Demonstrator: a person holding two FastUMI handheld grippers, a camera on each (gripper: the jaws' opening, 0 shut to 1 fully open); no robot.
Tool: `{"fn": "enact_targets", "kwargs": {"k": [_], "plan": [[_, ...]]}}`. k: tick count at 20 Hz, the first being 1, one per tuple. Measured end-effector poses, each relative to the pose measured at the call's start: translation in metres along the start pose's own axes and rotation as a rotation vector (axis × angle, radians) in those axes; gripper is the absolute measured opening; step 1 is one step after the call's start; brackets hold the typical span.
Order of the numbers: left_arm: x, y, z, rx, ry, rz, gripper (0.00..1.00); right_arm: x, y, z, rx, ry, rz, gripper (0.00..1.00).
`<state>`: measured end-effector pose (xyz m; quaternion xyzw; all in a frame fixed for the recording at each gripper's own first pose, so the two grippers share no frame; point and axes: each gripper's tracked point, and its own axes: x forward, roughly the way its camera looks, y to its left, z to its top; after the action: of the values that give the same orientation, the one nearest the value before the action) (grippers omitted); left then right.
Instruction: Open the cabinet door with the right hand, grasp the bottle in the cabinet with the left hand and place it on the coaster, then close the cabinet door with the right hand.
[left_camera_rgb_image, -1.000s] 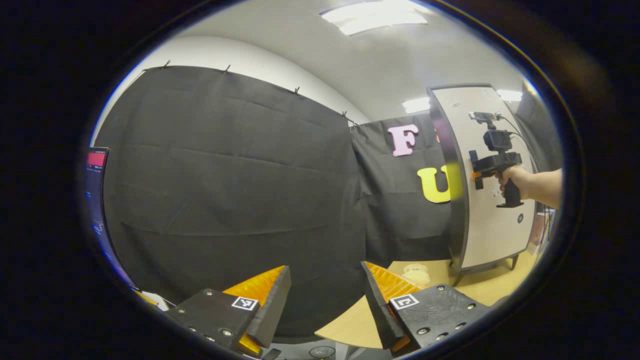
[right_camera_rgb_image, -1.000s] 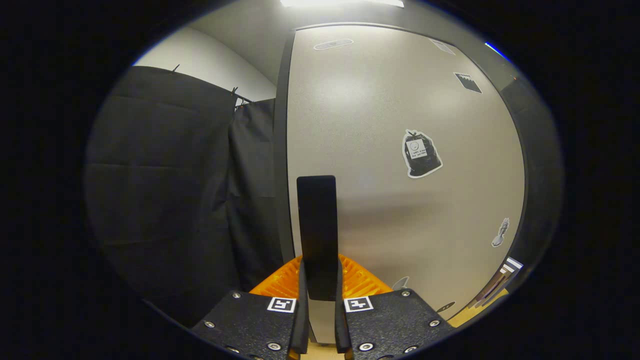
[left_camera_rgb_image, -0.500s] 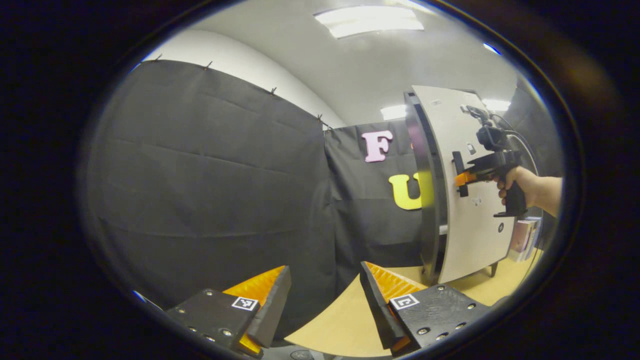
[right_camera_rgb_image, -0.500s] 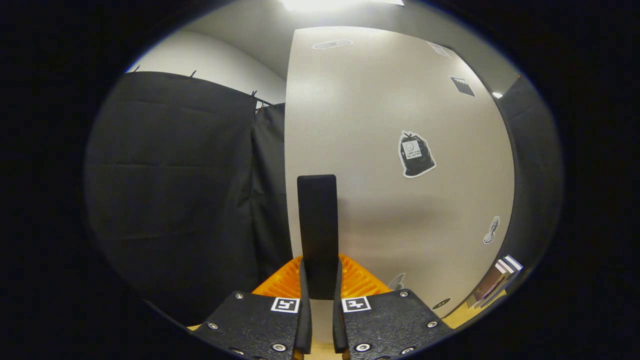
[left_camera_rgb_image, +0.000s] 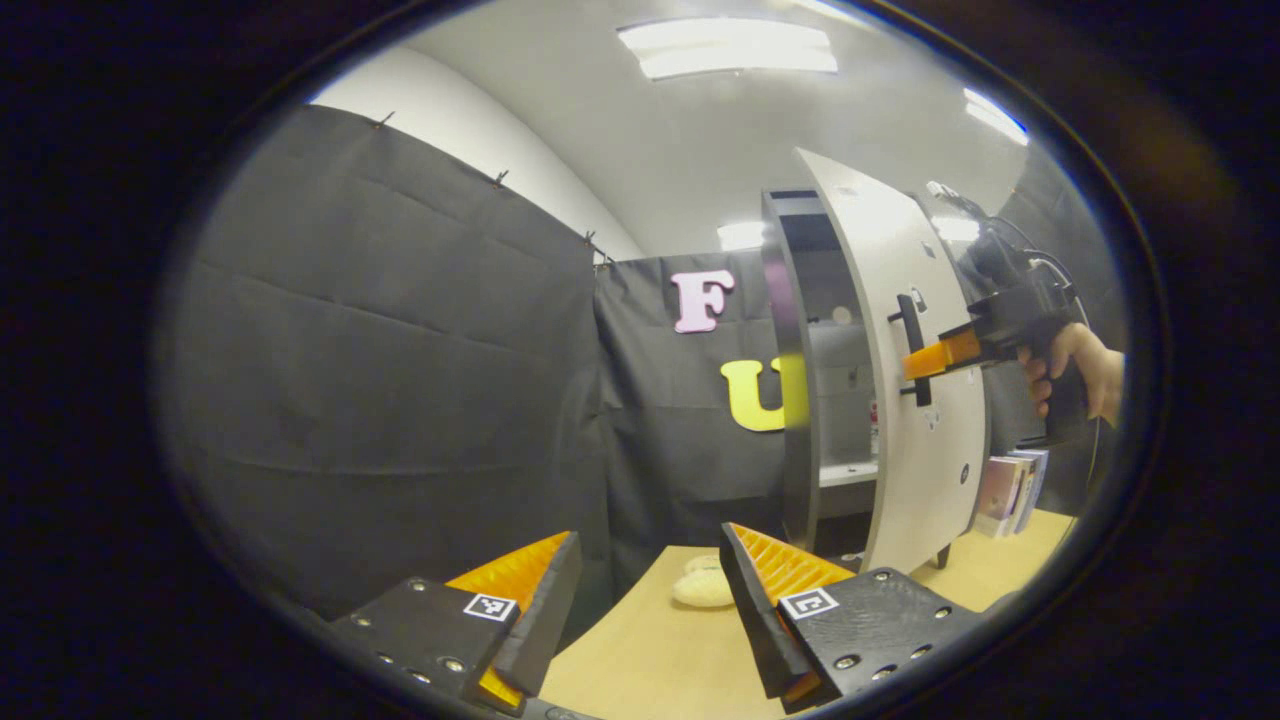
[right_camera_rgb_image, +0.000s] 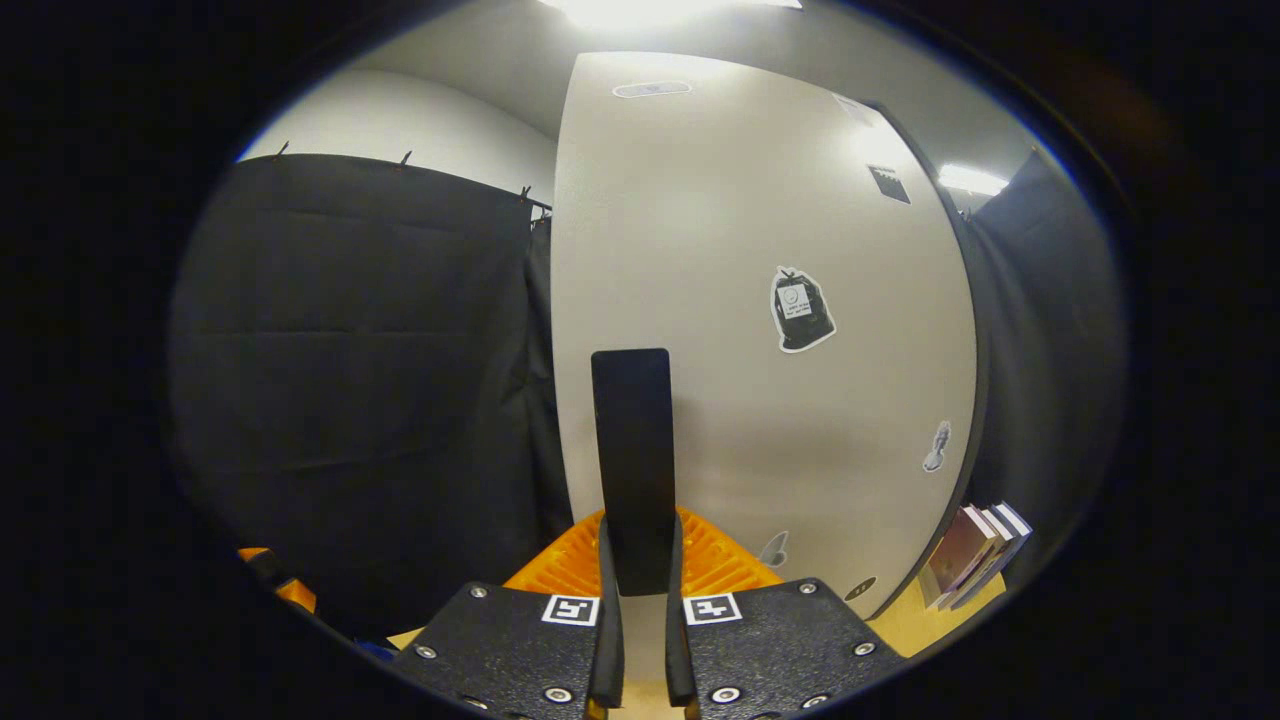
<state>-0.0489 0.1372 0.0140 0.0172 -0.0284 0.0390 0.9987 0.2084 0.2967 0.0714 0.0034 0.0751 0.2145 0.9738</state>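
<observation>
The pale cabinet door (right_camera_rgb_image: 740, 330) stands partly swung out from the cabinet (left_camera_rgb_image: 790, 400). My right gripper (right_camera_rgb_image: 636, 560) is shut on the door's upright black handle (right_camera_rgb_image: 632, 460); in the left gripper view that same gripper (left_camera_rgb_image: 925, 362) grips the handle (left_camera_rgb_image: 908, 345) with a hand (left_camera_rgb_image: 1075, 370) behind it. Through the gap I see shelves (left_camera_rgb_image: 845, 470) inside, with a small red-and-white item (left_camera_rgb_image: 874, 420) that I cannot identify. My left gripper (left_camera_rgb_image: 650, 590) is open and holds nothing, low over the wooden table (left_camera_rgb_image: 650, 660). A pale round coaster (left_camera_rgb_image: 703, 588) lies on the table near the cabinet's foot.
Several books (left_camera_rgb_image: 1010, 490) stand beside the cabinet on the right, also visible as books (right_camera_rgb_image: 975, 555) past the door's edge. Black cloth (left_camera_rgb_image: 380, 380) walls the booth at left and behind.
The door has swung further open with my right gripper on its handle, showing the shelves inside. The left gripper view has turned toward the cabinet, bringing more table and the coaster into sight.
</observation>
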Motion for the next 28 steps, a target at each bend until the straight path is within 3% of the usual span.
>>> {"fn": "enact_targets", "kwargs": {"k": [1, 8, 14, 24, 28], "plan": [[0.003, -0.006, 0.002, -0.001, -0.005, -0.017, 0.8, -0.003, -0.001, 0.0, 0.007, -0.001, 0.0, 0.17], [0.004, -0.049, 0.02, -0.026, -0.033, -0.099, 0.8, -0.057, -0.014, 0.002, 0.0, -0.013, -0.034, 0.17], [-0.017, -0.112, 0.031, -0.043, -0.032, -0.153, 0.8, -0.101, -0.049, 0.0, 0.003, 0.002, -0.035, 0.16], [-0.046, -0.18, 0.034, -0.061, 0.004, -0.198, 0.8, -0.162, -0.116, 0.001, -0.018, -0.011, -0.087, 0.12], [-0.052, -0.207, 0.04, -0.05, 0.005, -0.215, 0.8, -0.177, -0.148, 0.0, -0.082, -0.013, -0.113, 0.11]]}}
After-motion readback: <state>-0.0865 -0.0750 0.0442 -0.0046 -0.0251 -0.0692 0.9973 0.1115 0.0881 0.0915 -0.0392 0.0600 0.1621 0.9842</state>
